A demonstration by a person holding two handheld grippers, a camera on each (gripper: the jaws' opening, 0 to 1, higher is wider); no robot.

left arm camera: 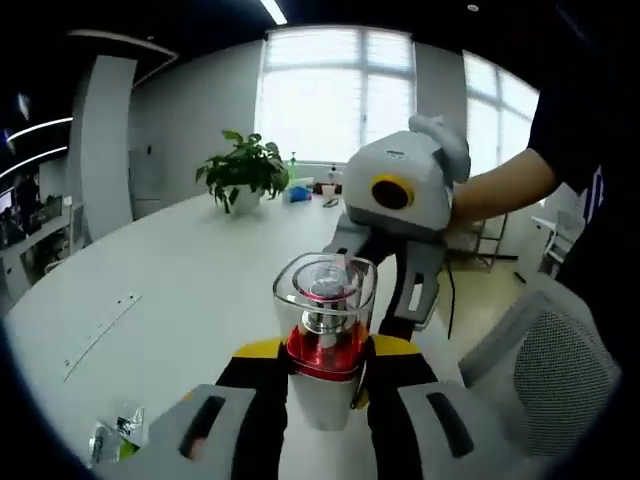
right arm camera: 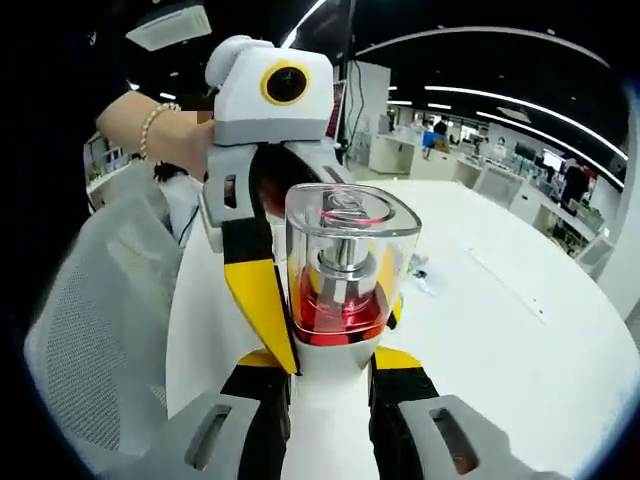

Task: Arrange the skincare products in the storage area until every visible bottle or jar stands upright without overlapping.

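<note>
A skincare bottle (left arm camera: 325,320) with a clear square cap, a red collar and a white body stands upright above the white table (left arm camera: 180,270). My left gripper (left arm camera: 327,350) is shut on it, yellow tips flanking the red collar. From the far side my right gripper (left arm camera: 378,272) reaches in behind the bottle. In the right gripper view the same bottle (right arm camera: 345,270) sits between the jaws of my right gripper (right arm camera: 328,358), which is shut on its white body. The left gripper (right arm camera: 330,305) faces it, one yellow jaw pressed along the bottle's left side.
A potted plant (left arm camera: 242,172) stands at the table's far end. A small crumpled wrapper (left arm camera: 115,435) lies near my left jaw. A grey mesh chair (left arm camera: 560,370) is at the table's edge, near a person's arm (left arm camera: 500,190). Open table (right arm camera: 520,330) stretches right.
</note>
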